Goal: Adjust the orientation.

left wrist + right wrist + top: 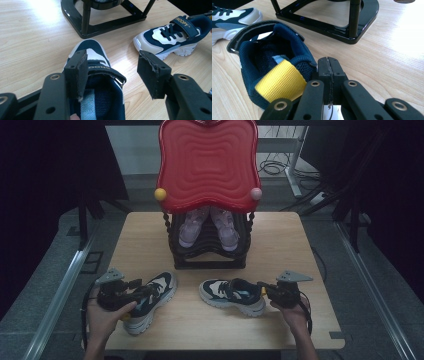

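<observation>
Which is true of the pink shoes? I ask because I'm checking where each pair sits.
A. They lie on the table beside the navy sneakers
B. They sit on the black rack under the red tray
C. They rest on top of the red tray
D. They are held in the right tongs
B: the pink shoes sit on the black rack, beneath the red tray.

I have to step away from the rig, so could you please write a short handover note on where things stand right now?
Left gripper: open, jaws either side of the left navy shoe, one pad at its collar, not closed on it.
Right gripper: shut, empty, beside the heel of the right navy shoe.
Both navy shoes lie on the table in front of the black rack.
Done: a pink pair sits on the rack under the red top.
Left, probably: grip the navy shoes and rack them.
</observation>
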